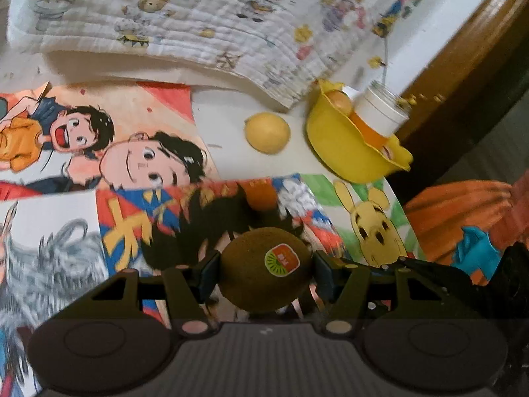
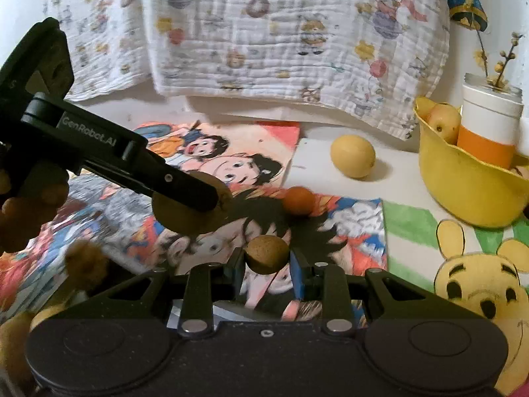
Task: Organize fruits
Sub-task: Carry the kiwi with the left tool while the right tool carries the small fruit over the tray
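My left gripper [image 1: 266,269] comes first: its jaws stand about half apart and press on either side of a brown kiwi [image 1: 266,269] with a green and orange sticker facing up. In the right wrist view the same gripper reaches in from the left with the kiwi at its tip, lifted above the cartoon drawings [image 2: 218,158] that cover the table.

Next to it, my right gripper [image 2: 267,259] is drawn in as narrow as it goes, pinching a small round brownish fruit [image 2: 267,254] between its pads. I cannot tell what kind of fruit it is.

Further right a small orange fruit [image 2: 298,201] lies on the drawings, then a yellow lemon [image 2: 353,155] on the bare white table [image 2: 317,152], just left of the yellow bowl [image 2: 463,195]. The bowl already holds at least one pale round fruit [image 2: 444,122] and a white and orange cup [image 2: 489,125] with dried stems.

As I judge it, the step is carrying both fruits across to the bowl. To do it well I should pass above the lemon without knocking it, bring each gripper over the free left part of the bowl, clear of the cup, and lower it before loosening the jaws, one hand at a time so the grippers do not crowd each other at the rim.
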`<state>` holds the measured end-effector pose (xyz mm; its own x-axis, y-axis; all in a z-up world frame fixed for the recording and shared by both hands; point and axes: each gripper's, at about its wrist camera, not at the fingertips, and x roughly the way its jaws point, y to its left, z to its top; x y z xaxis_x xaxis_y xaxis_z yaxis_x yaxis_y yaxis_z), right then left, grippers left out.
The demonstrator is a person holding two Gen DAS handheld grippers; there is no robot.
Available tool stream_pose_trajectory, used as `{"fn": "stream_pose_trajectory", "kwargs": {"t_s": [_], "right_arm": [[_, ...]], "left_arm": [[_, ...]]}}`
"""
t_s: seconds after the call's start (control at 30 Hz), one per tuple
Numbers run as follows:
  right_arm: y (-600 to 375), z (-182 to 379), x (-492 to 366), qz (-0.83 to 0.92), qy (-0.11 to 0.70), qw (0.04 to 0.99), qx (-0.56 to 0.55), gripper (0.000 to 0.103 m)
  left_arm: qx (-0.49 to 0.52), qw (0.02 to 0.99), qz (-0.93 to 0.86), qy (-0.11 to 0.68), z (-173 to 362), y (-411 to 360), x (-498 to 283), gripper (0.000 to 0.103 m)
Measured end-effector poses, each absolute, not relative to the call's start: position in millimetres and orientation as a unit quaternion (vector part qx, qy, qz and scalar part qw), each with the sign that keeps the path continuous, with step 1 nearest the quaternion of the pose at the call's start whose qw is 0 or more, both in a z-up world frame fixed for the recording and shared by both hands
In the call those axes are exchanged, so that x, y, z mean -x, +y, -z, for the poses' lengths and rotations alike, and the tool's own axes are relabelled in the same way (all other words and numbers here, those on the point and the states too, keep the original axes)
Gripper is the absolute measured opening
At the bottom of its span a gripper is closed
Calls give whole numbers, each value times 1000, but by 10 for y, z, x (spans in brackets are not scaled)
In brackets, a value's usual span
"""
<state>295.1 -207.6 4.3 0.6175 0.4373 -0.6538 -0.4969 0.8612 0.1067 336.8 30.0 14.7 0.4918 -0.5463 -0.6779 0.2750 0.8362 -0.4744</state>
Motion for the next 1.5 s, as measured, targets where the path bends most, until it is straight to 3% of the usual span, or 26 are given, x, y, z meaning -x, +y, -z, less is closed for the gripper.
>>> {"fn": "stream_pose_trajectory", "kwargs": {"t_s": [0.47,1.17,1.5], "right_arm": [[-2096,39,-2317,-274,383,881,32,31],[-2169,133,-2408,-261,423,868,0,32],[-2263,131,-2362,-251,416,874,-3,43]], "left_arm": [[91,857,262,433,-106,118,-2601,64],[17,856,243,456,40,-56,-2486,65],[26,857,234,458,34,-52,-2445,67]]}}
